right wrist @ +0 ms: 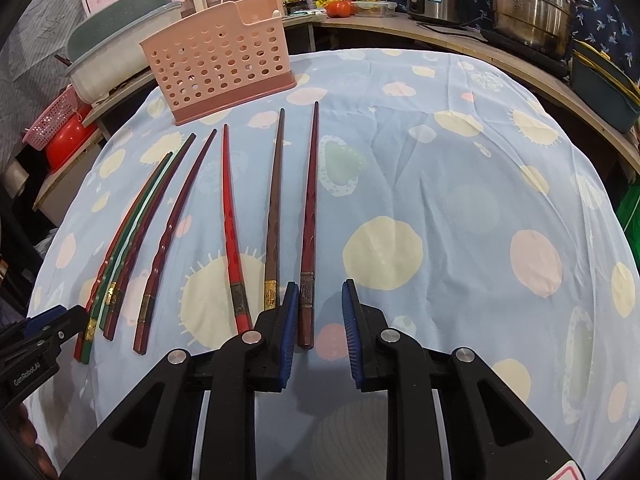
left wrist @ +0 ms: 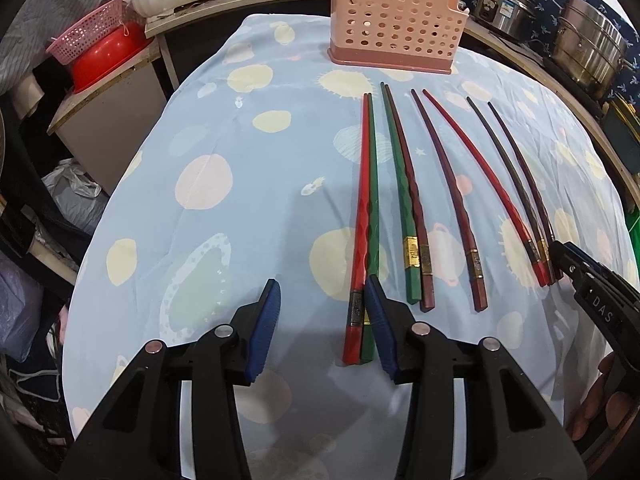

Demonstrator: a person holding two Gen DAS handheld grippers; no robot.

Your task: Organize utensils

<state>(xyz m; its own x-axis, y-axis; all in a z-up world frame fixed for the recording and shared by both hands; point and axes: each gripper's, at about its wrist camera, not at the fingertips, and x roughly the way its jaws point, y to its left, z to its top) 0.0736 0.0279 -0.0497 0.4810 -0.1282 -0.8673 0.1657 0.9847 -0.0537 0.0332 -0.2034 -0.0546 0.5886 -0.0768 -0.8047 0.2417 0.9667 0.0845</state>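
We keep the right hand-held gripper (right wrist: 320, 308), jaws spread, centred over the maroon chopstick (right wrist: 308, 240) before pinching; left hand-held gripper (left wrist: 322, 312) also spread.

Eight long lacquered chopsticks lie flat in a row on the worktop, thin tips toward a pink perforated plastic utensil holder (left wrist: 394, 20) standing upright beyond them. From the left: a red-and-green pair (left wrist: 366, 216) touching side by side, a green-and-maroon pair (left wrist: 404, 200) touching, a lone maroon stick (left wrist: 448, 204), a red stick (left wrist: 480, 192), then two dark brownish sticks (left wrist: 516, 180) close together. Each carries a metal band near its thick end.
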